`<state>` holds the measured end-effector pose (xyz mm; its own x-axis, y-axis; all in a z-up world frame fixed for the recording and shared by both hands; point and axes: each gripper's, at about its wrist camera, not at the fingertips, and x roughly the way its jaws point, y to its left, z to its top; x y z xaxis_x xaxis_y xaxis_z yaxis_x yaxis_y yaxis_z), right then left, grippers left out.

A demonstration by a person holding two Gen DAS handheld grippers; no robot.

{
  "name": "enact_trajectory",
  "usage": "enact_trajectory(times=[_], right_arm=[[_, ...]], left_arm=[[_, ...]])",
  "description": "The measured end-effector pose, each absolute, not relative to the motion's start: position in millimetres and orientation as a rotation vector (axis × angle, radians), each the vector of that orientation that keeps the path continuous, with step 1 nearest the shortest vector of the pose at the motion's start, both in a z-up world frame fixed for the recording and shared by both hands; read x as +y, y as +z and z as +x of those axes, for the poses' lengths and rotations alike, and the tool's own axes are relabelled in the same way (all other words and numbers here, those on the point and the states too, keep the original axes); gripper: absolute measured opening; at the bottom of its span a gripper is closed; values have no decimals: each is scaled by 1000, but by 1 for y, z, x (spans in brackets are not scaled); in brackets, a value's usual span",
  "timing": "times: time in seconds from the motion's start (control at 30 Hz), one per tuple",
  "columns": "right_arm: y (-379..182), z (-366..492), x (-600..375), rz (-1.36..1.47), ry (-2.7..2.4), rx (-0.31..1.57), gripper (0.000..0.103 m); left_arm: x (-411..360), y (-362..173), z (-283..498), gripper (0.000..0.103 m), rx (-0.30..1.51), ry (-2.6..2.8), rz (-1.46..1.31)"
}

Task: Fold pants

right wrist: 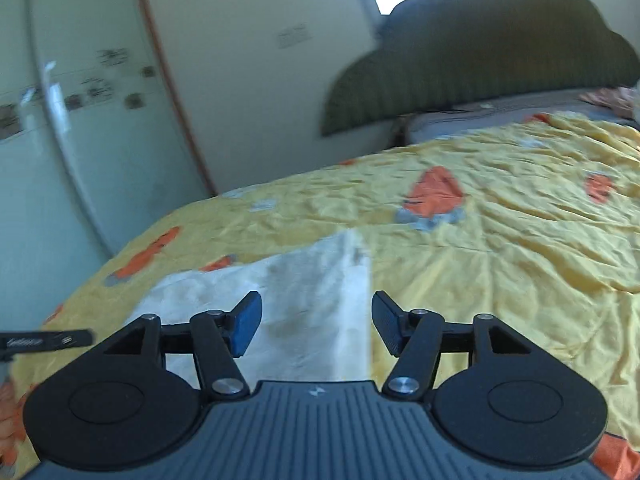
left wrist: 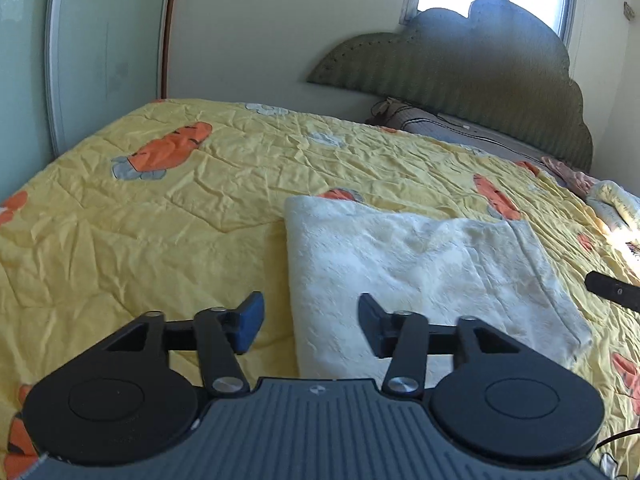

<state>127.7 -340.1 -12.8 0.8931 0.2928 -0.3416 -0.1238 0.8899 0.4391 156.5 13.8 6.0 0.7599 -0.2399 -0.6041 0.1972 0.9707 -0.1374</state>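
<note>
**Operator:** On the bed, near its front edge, where do the pants point(left wrist: 420, 276) lie?

**Technician:** The cream fleece pants lie flat on the yellow carrot-print quilt point(left wrist: 160, 220), already folded into a compact, roughly rectangular stack. The headboard point(left wrist: 460, 68) is well apart from it, at the far end of the bed.

**Operator:** State of each claw?

**Technician:** The left gripper point(left wrist: 310, 322) hangs above the stack's left edge with its jaws apart and nothing between them; the blue pad point(left wrist: 250, 322) stands over quilt, the opposite finger over fleece. The right gripper point(right wrist: 316, 326) hangs above the stack's right edge, jaws likewise apart and empty. Neither claw touches the fabric, as far as the two views show. The right wrist view is blurred, so fine detail of the cloth there cannot be read.

**Operator:** Which step is in hand?

**Technician:** Judged from the layout, a fold has been laid down and let go; both claws stand clear of the cloth. The task appears late, possibly complete.

**Operator:** What does the next move call for?

**Technician:** If a further fold is required, lower both claws to the near corners of the stack, pinch every layer together, then lift and carry them evenly toward the far edge. Uneven height would skew the stack. Thick fleece may slip from a shallow pinch
</note>
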Motion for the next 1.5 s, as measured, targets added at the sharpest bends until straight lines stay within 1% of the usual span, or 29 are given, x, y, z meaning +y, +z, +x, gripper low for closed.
enact_trajectory(times=[0.03,0.07,0.13,0.2,0.23,0.3,0.4,0.53,0.57,0.6,0.67,0.7,0.73,0.8,0.9,0.97,1.07,1.23,1.3,1.5], right_arm=[[-13,126,-329,388,295,442,71],[-16,126,-316,345,340,479,71],[-26,132,-295,231,327,557,71],[-29,127,-286,166,248,579,71],[-24,122,-286,175,229,578,71],[-10,98,-287,251,243,568,72],[16,60,-278,354,362,529,80],[58,3,-240,230,415,403,81],[70,-10,-237,269,492,357,81],[79,-18,-241,382,618,316,83],[81,-16,-253,612,795,283,94],[78,-10,-255,656,808,281,102],[74,-3,-255,645,758,292,103],[60,14,-246,501,543,357,103],[20,48,-228,285,332,489,103],[-6,61,-225,262,265,559,103],[-34,67,-230,273,228,601,103],[-50,71,-228,245,191,619,103],[-50,72,-227,240,179,618,103],[-51,76,-211,133,141,637,103]], left_arm=[[5,1,155,76,682,-242,-30],[-4,-8,153,77,696,-232,28],[-17,-21,151,76,699,-176,123],[-15,-13,138,73,668,-166,120],[-12,-6,130,73,650,-179,110],[-8,6,112,78,623,-187,102],[-5,15,91,86,637,-180,97],[2,16,73,87,696,-210,66],[4,14,70,88,701,-216,55],[4,11,68,90,704,-224,50],[1,3,68,90,726,-209,63],[-2,-2,69,90,737,-199,67],[-3,-6,69,90,740,-197,66],[-8,-15,70,90,747,-191,64],[-14,-25,71,90,761,-192,63],[-18,-30,72,90,761,-188,74],[-24,-36,71,91,744,-173,104],[-28,-44,72,91,731,-160,115],[-28,-46,73,95,725,-150,109],[-28,-53,72,101,703,-121,99]])
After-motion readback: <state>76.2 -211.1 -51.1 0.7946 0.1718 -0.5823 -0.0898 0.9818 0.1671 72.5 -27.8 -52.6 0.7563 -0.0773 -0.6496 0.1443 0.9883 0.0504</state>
